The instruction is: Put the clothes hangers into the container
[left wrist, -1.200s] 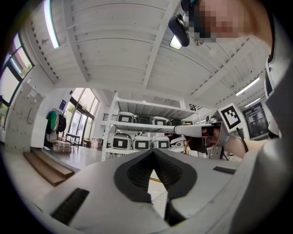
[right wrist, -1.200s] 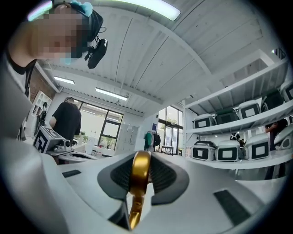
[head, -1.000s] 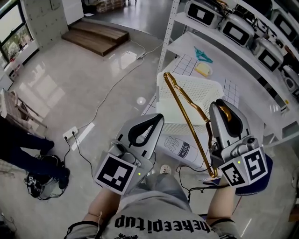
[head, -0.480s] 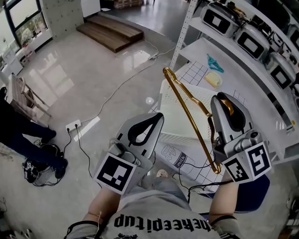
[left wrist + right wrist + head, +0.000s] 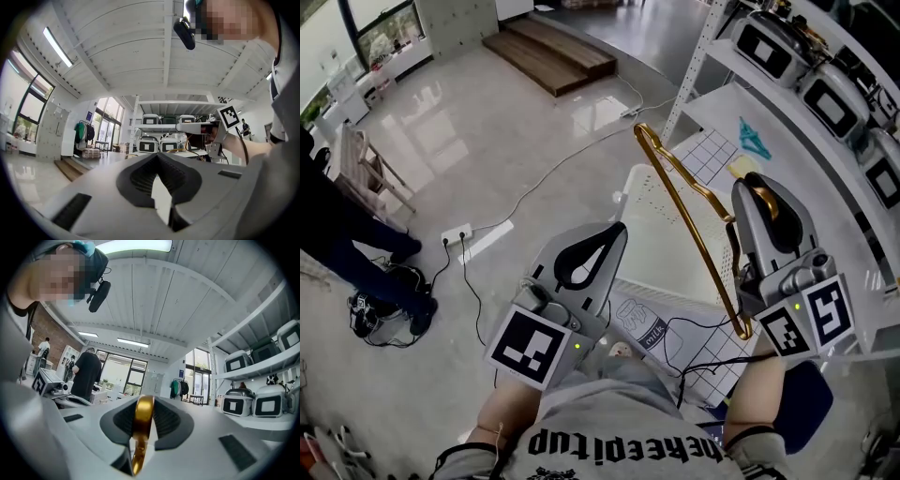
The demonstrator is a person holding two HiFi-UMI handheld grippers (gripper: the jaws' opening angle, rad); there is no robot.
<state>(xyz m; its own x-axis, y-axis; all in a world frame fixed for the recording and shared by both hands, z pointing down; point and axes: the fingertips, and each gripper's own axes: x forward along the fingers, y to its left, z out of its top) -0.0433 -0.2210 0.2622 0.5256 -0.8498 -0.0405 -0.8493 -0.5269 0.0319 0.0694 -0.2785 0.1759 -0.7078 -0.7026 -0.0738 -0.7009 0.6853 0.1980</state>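
Moved slightly toward upper right, the hanger is pinched at its hook by the right gripper jaws, ready for lowering into the container at centre. Left gripper jaws are pressed together, empty.

The clothes hanger looked like smooth, glossy gold metal. The container was matt white perforated plastic. The left claw and right claw had matt grey plastic shells with ribbed black pads. At ten o'clock the floor shone, polished; the step was brown wood.
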